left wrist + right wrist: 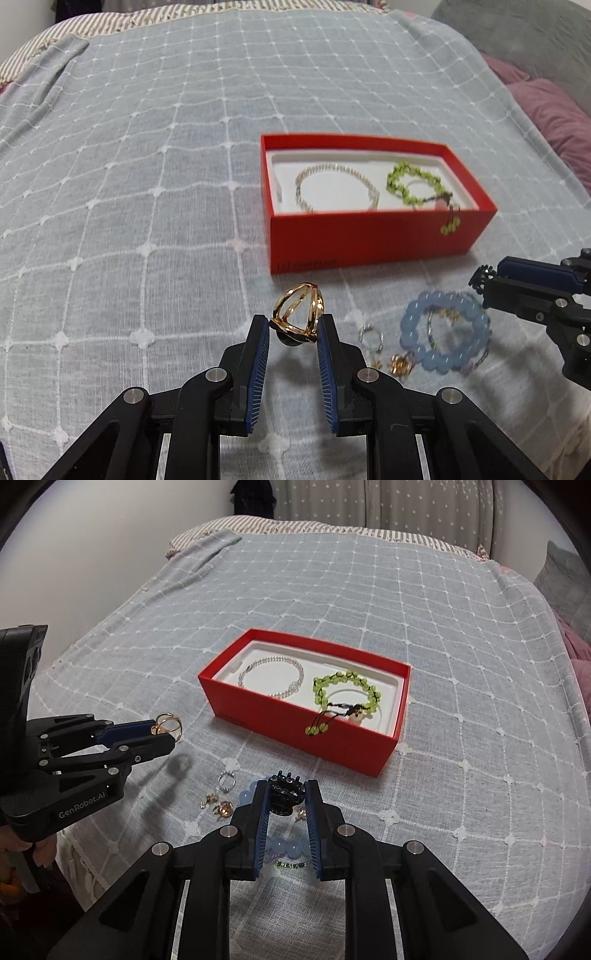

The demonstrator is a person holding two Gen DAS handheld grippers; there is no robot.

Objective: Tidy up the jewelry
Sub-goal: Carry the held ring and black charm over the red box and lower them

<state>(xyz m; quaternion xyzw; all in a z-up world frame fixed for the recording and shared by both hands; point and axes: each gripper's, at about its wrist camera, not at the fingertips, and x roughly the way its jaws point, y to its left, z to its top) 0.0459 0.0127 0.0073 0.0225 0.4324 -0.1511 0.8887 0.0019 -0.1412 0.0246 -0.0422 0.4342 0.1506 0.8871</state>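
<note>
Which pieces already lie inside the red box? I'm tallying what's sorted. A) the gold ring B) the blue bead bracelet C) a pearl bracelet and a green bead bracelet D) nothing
C: the pearl bracelet and green bead bracelet lie in the red box's white tray.

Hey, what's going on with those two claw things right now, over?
Left tongs shut on gold ring. Right tongs shut on black clip. Red box ahead, open, nothing in the way.
</note>
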